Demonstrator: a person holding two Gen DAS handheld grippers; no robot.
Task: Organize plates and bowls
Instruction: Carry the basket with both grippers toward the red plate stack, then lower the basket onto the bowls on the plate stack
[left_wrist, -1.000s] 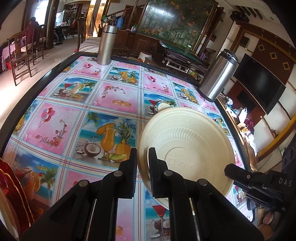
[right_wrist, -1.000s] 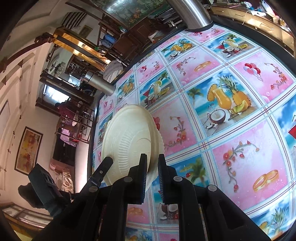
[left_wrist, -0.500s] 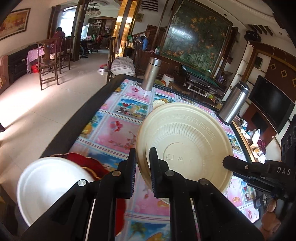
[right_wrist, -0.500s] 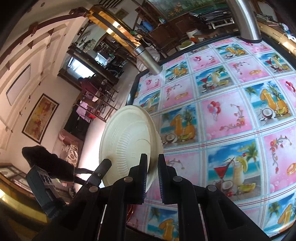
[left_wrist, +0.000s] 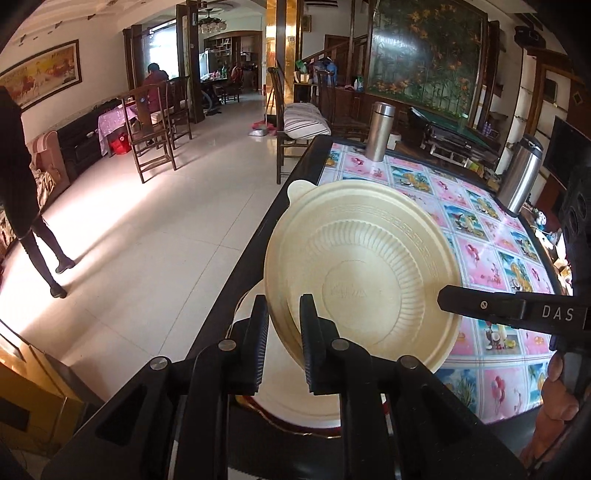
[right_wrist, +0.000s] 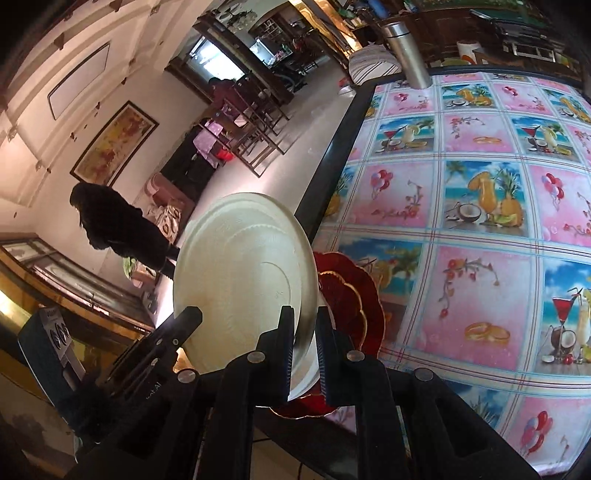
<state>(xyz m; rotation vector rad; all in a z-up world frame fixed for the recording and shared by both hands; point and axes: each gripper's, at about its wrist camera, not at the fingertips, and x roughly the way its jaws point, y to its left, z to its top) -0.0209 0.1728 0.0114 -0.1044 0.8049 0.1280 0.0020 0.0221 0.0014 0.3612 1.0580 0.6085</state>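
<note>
"DAS" is showing in white on the right hand-held gripper (left_wrist: 443, 300) in the left view. Both it and the left hand-held gripper (left_wrist: 282, 347) are clenching the cream plate (left_wrist: 364, 273) by opposite rims, tilted above the bench (right_wrist: 480, 206) edge, over a white plate (left_wrist: 295, 398); only the right view is showing the red scalloped plate (right_wrist: 351, 295) beneath

Cream plate (left_wrist: 364, 273) pinched in left gripper (left_wrist: 284, 339); white plate (left_wrist: 295, 391) beneath, at table (left_wrist: 236, 273) edge
</note>
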